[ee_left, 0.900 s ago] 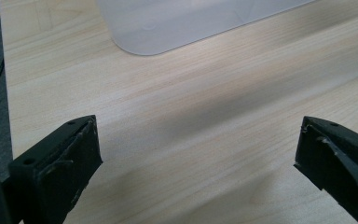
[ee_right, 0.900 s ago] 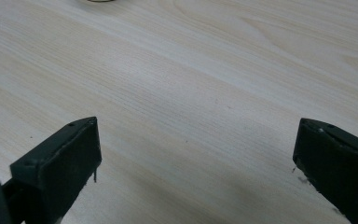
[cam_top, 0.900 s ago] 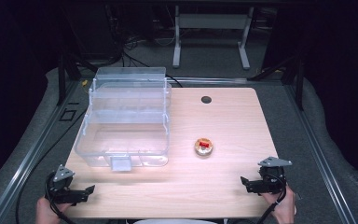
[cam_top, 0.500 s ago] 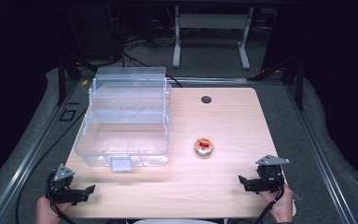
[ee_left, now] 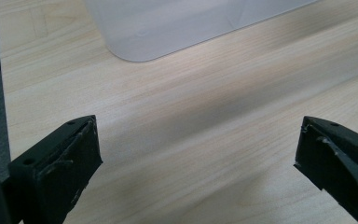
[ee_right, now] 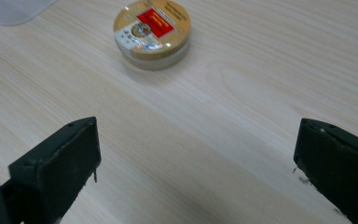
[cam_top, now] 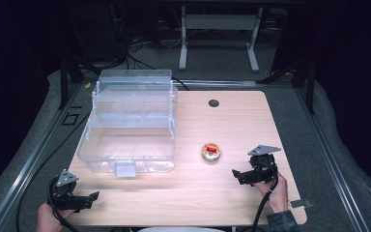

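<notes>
- Round tin [cam_top: 211, 152]: small and flat, gold rim, red and white label on the lid; lies flat on the desk, near the right tool and just right of the box's front corner. In the right gripper view [ee_right: 151, 31] it sits ahead of the jaws, apart from both.
- Right tool [cam_top: 240, 175]: held in the person's right hand [cam_top: 274, 189] over the right front part of the desk, pointing toward the tin; jaws wide apart, nothing between them.
- Left tool [cam_top: 90, 198]: held at the front left corner of the desk; jaws wide apart over bare wood, nothing between them.
- Clear plastic storage box [cam_top: 130, 123]: tiered, with a latch at the front; stands on the left half of the desk. One rounded corner [ee_left: 168, 28] shows ahead of the left tool, not touching it.
- Desk [cam_top: 232, 125]: pale wood grain, dark round grommet hole [cam_top: 214, 103] near the far edge.
</notes>
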Available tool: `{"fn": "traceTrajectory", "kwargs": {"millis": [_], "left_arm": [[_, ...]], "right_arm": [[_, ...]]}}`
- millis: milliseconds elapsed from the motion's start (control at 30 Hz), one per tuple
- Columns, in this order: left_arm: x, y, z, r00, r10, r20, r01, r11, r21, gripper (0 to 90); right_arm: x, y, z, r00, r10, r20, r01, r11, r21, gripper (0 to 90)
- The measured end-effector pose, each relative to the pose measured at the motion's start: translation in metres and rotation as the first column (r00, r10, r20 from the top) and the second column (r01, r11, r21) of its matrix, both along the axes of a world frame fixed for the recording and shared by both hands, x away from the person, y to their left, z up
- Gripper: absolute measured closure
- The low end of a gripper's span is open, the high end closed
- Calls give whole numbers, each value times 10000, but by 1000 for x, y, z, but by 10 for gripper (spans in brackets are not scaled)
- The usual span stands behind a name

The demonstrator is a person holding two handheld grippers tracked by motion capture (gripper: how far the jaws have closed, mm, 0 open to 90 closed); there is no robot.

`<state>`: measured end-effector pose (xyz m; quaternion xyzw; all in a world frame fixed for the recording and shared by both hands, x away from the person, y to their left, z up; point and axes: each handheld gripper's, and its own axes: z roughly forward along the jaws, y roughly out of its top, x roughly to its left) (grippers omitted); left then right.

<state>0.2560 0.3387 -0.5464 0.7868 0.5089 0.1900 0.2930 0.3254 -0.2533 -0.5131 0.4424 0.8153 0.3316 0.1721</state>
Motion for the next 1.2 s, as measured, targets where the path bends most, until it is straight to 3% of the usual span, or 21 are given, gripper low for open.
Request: {"fn": "traceTrajectory", "kwargs": {"millis": [367,400,433,600,667,1033,1100,1133,1200], "left_arm": [[2,1,-8,9997,94,-232,-96,9999,-92,0],[3,1,-9,9996,69,-265,-71,9999,-71,0],[3,1,-9,9996,62,-284,-64,10000,-69,0],[3,1,-10,9999,80,-149,-85,9994,-331,0],[3,1,-11,9998,88,-182,-94,9994,-338,0],[5,4,-13,9997,127,-204,-136,9989,-454,0],[5,3,-14,9997,104,-235,-113,9991,-410,0],[6,2,-15,9996,83,-283,-94,9992,-379,0],[6,1,-16,9994,18,-347,-30,9994,-355,0]], "right_arm": [[32,35,1,9975,699,-136,-700,9975,-75,1],[36,40,3,9986,495,-194,-504,9975,-500,4],[40,43,2,9972,743,-113,-745,9972,-121,5],[53,56,-2,9964,801,-263,-807,9964,-252,0],[60,61,-5,9958,862,-300,-863,9963,-39,0],[90,90,-23,9912,1099,-732,-1139,9921,-518,0],[93,95,-26,9911,1065,-804,-1135,9896,-880,0],[93,98,-26,9917,911,-909,-1025,9863,-1289,0],[94,99,-27,9912,941,-934,-1063,9852,-1348,0]]}}
